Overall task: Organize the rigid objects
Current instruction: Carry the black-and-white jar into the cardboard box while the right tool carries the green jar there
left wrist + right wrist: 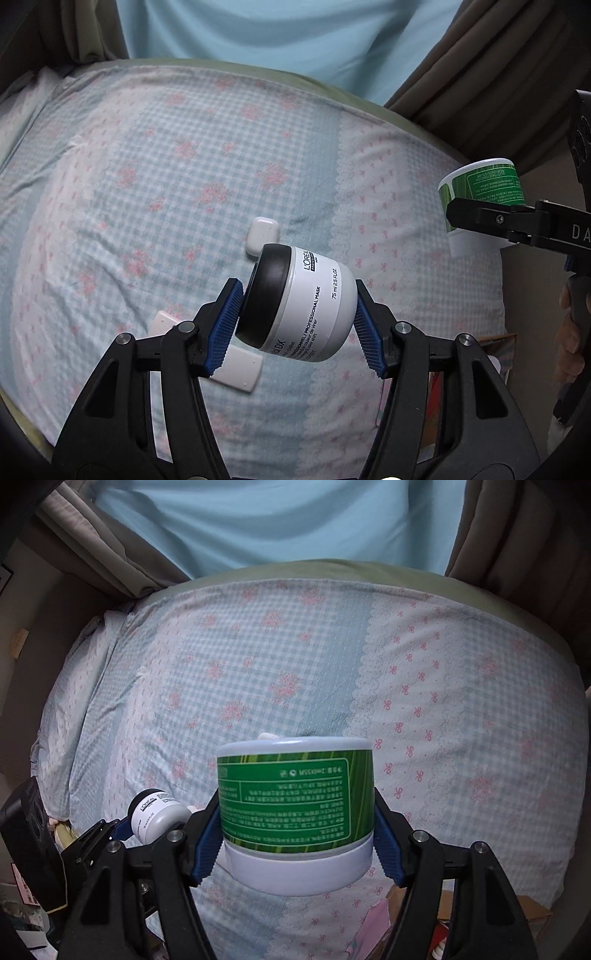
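My left gripper is shut on a small white jar with a black lid, held tilted in the air above the bed. My right gripper is shut on a larger green-labelled white jar, held upside down above the bed. The green jar shows at the right edge of the left wrist view, and the small white jar low on the left of the right wrist view. On the bed below lie a white earbud case and a flat white rectangular object.
The bed has a blue gingham sheet with pink flowers. Brown curtains and a light blue cloth hang beyond its far edge. Cluttered items lie on the floor beside the near corner of the bed.
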The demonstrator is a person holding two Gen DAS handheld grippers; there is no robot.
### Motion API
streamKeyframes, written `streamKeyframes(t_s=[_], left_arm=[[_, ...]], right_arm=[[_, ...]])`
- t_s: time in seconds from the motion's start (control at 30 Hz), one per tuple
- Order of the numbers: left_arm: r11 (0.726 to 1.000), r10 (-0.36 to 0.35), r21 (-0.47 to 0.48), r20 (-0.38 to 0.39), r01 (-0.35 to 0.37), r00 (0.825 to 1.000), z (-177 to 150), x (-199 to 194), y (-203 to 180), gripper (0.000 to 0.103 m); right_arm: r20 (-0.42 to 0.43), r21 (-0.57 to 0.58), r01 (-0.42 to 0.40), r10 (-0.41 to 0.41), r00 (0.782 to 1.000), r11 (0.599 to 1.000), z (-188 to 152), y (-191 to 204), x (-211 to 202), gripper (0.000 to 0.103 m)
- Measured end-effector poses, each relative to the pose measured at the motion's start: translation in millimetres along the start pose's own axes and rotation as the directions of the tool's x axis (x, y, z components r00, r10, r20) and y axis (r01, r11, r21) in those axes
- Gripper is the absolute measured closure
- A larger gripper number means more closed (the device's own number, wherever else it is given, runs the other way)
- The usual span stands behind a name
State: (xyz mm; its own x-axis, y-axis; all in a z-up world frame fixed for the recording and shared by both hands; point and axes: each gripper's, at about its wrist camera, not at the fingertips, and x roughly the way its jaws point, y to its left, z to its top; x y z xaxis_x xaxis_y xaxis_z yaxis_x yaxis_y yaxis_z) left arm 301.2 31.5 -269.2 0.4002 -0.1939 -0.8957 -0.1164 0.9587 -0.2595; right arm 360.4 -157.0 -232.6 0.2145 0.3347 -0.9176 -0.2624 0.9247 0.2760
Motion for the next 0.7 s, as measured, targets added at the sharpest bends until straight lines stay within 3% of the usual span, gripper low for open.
streamKeyframes(t_s=[0.27, 0.7], left_arm=[[0.991, -0.064, 0.117, 0.011, 0.062, 0.998, -38, -46, -66, 0.048], [0.954, -0.162, 0.245, -0.062, 0.172, 0.985, -116, -59, -173, 0.048]], right_arm=[[0.122, 0.128, 0.004, -0.019, 0.992, 0.992, -75, -41, -93, 0.036], [0.105, 0.363, 0.104, -0.151, 0.983, 0.926, -229, -155, -160, 0.036]])
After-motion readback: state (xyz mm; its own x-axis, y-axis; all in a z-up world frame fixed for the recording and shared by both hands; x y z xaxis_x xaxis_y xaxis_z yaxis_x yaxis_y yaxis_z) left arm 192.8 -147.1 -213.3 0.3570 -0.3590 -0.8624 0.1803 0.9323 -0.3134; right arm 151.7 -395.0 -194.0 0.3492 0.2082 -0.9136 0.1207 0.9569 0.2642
